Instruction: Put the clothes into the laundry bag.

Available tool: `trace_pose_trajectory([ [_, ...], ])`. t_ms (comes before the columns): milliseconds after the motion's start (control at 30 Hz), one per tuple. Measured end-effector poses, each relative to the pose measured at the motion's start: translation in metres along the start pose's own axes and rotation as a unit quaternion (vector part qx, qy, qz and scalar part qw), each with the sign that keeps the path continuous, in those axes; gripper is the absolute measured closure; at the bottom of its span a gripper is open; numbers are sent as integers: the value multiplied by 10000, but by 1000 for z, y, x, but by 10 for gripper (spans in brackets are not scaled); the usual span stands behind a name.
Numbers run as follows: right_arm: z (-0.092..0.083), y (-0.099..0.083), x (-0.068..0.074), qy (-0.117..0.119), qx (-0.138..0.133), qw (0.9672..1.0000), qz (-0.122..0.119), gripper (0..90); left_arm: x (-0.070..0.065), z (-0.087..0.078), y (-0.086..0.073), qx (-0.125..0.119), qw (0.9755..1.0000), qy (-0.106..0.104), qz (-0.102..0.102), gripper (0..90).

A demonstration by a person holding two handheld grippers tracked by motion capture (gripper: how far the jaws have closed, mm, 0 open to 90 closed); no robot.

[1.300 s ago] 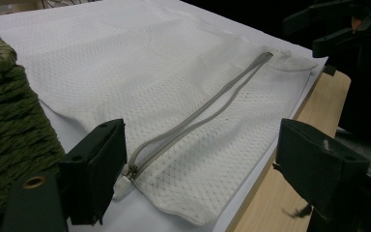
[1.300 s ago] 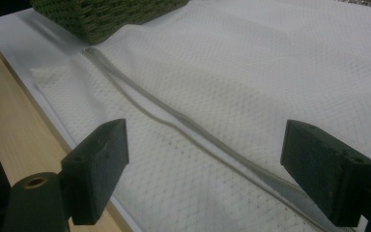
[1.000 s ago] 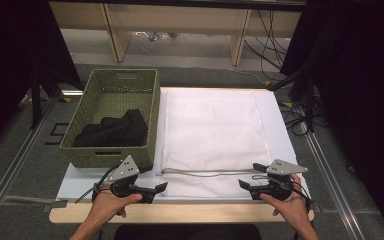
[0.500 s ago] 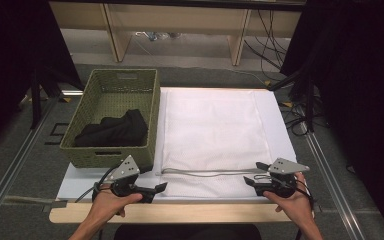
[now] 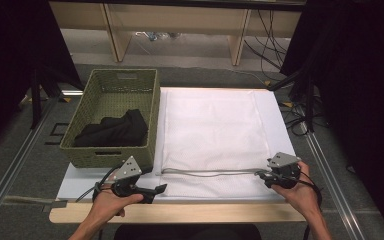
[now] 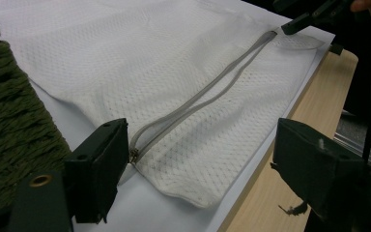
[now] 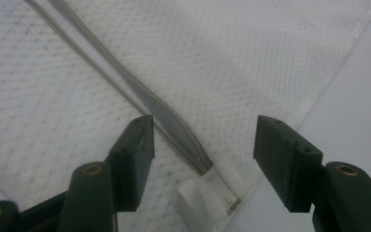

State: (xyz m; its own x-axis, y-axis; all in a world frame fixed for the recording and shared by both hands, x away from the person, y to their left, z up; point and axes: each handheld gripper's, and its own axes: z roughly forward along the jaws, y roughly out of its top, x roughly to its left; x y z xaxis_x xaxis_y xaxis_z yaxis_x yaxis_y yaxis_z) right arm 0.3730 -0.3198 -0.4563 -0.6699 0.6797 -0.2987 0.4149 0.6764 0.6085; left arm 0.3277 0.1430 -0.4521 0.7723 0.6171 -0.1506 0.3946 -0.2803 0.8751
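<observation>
Right hand-held gripper [image 5: 261, 175] moved rightward to zipper [image 5: 207, 172] end, jaws wide, left hand-held gripper [image 5: 161, 189] wide

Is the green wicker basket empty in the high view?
No, the basket holds a dark bundled cloth lying at its near end.

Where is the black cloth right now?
In the high view, the black cloth lies inside the green woven basket on the table's left, beside the white mesh bag.
</observation>
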Motion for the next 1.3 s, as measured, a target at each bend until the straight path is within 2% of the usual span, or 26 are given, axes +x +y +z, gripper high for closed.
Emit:
trace_pose_trajectory([
  [33, 1, 0, 0, 38, 25, 10000, 3, 426, 0, 0, 0, 11, 10000, 32, 4, 201],
  [67, 3, 1, -2, -34, 130, 9998, -155, 439, 0, 0, 0, 18, 10000, 38, 15, 201],
  [167, 6, 2, -3, -64, 253, 9994, -243, 454, 0, 1, -1, 66, 10000, 65, -22, 202],
  [200, 8, 3, -4, -88, 316, 9989, -340, 456, 1, 1, -1, 65, 10000, 49, -1, 202],
  [233, 9, 5, -3, -121, 409, 9986, -310, 458, 0, 1, -1, 93, 9999, 45, -29, 202],
  [267, 15, 8, -5, -113, 540, 9974, -456, 458, 1, 1, -1, 79, 10000, 55, -6, 203],
  [300, 17, 10, -4, -192, 606, 9968, -481, 458, 1, 0, -1, 90, 9999, 95, 2, 203],
  [333, 17, 10, -4, -192, 606, 9968, -481, 458, 1, 0, -1, 78, 9999, 98, 7, 203],
  [367, 22, 12, -4, -224, 698, 9952, -642, 457, 1, -1, -1, 79, 9999, 137, 6, 203],
  [467, 26, 15, -4, -239, 750, 9941, -752, 454, 3, -1, -1, 94, 9998, 153, -2, 203],
  [600, 33, 21, -5, -203, 645, 9955, -671, 455, 3, -1, -1, 97, 9998, 156, 1, 204],
  [667, 40, 28, -6, -176, 618, 9955, -698, 499, 2, -1, -1, 84, 9998, 161, -5, 204],
  [767, 47, 35, -6, 64, 520, 9955, -791, 540, 2, -1, -1, 105, 9998, 168, 11, 204],
  [800, 47, 35, -6, 64, 520, 9955, -791, 540, 3, -2, -1, 111, 9998, 170, 23, 204],
  [833, 52, 40, -2, 204, 486, 9954, -798, 540, 3, -2, -1, 103, 9998, 184, 22, 205],
  [967, 57, 50, 4, 375, 342, 9959, -748, 553, 3, -1, -1, 107, 9997, 200, -17, 206],
  [1000, 59, 54, 6, 425, 291, 9956, -777, 574, 4, -1, -1, 111, 9998, 186, 29, 206],
  [1033, 62, 62, 8, 539, 142, 9948, -854, 646, 3, -1, -1, 129, 9998, 179, 30, 207],
  [1067, 62, 62, 8, 539, 142, 9948, -854, 646, 3, -1, -1, 129, 9998, 179, 30, 207],
  [1100, 62, 66, 10, 553, 64, 9952, -801, 673, 3, -2, -1, 139, 9997, 189, 55, 207],
  [1133, 68, 71, 13, 673, -59, 9952, -712, 685, 3, -2, -1, 133, 9997, 190, 66, 207],
  [1200, 70, 74, 13, 733, -63, 9947, -718, 693, 3, -2, -1, 132, 9997, 206, 66, 207],
  [1233, 73, 77, 15, 816, -79, 9948, -601, 708, 3, -2, -1, 124, 9997, 195, 66, 207],
  [1267, 75, 79, 13, 871, -181, 9931, -767, 722, 4, -2, -1, 115, 9997, 197, 70, 207],
  [1300, 77, 81, 14, 962, -182, 9923, -764, 744, 4, -2, -2, 131, 9997, 221, 49, 208],
])
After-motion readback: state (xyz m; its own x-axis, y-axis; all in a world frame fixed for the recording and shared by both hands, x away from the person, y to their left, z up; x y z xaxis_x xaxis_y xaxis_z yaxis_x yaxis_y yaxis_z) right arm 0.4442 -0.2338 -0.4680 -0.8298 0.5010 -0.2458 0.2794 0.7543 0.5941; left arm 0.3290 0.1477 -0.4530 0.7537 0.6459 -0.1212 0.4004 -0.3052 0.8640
